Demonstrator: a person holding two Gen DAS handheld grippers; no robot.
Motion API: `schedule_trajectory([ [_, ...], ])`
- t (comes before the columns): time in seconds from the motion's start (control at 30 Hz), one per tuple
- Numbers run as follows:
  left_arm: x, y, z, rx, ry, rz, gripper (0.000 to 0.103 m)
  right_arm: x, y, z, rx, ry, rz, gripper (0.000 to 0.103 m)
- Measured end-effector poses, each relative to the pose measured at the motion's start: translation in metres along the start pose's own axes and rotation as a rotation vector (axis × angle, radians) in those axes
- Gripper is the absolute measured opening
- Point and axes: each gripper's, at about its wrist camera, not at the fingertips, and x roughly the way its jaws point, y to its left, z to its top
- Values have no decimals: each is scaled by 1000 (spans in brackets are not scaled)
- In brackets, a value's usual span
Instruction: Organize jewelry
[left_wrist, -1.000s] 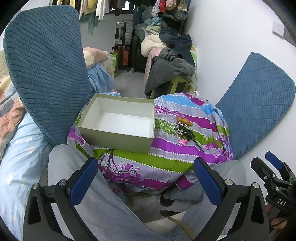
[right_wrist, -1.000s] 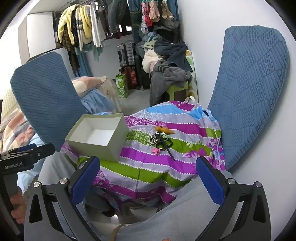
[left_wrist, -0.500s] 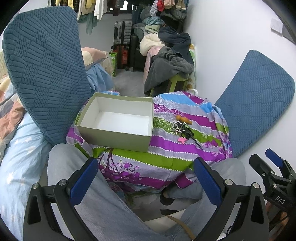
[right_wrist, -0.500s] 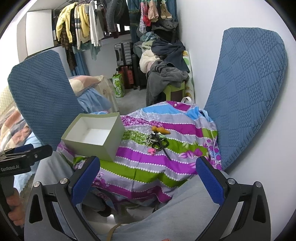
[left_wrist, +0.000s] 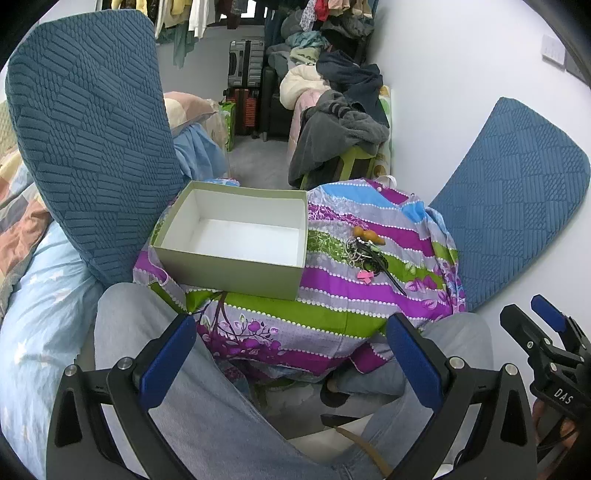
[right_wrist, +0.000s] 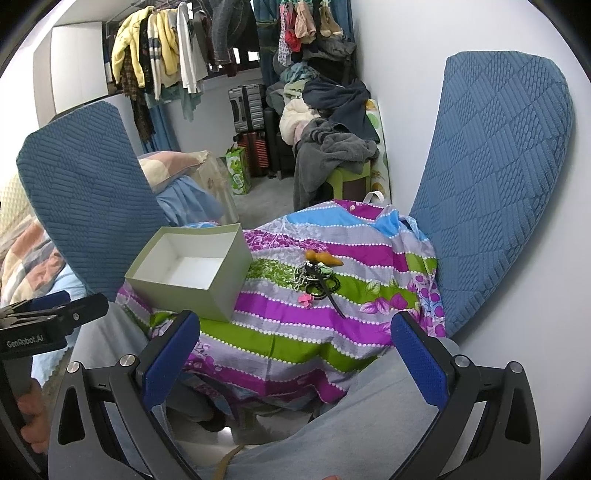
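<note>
**A:** anyone catch any readable text in these?

**B:** yeah, two bits. The left gripper (right_wrist: 55, 317) body had "GenRobot.AI" printed in white, seen from the right wrist view. The right gripper (left_wrist: 546, 332) showed "DAS", possibly cut off, hard to say. Nothing else was legible.

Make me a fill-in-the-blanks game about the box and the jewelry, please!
1. The inside of the open box is ____.
2. The jewelry pile lies on the striped cloth, ____ the box.
3. Both the left gripper and the right gripper have their jaws ____.

Missing words: empty; outside; open
</note>
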Motion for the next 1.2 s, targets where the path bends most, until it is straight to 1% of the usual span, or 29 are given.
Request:
schedule_trajectory([
  [0.2,1,-1,-2,-1,-4,2,103,-2,4,-1,4,-2,4,103],
  [0.33,1,-4,0,39,-2,8,103,-1,2,-1,5,-1,6,103],
  [0.63,3,-5,4,21,2,-18,103,-2,5,0,19,-8,12,103],
  [0.73,8,-4,7,15,8,-22,103,0,-3,5,19,-5,29,103],
  [0.97,26,-1,19,-10,22,-68,103,18,-9,12,14,7,76,103],
  [1.2,39,-1,33,-9,22,-77,103,34,-18,22,24,1,88,102],
])
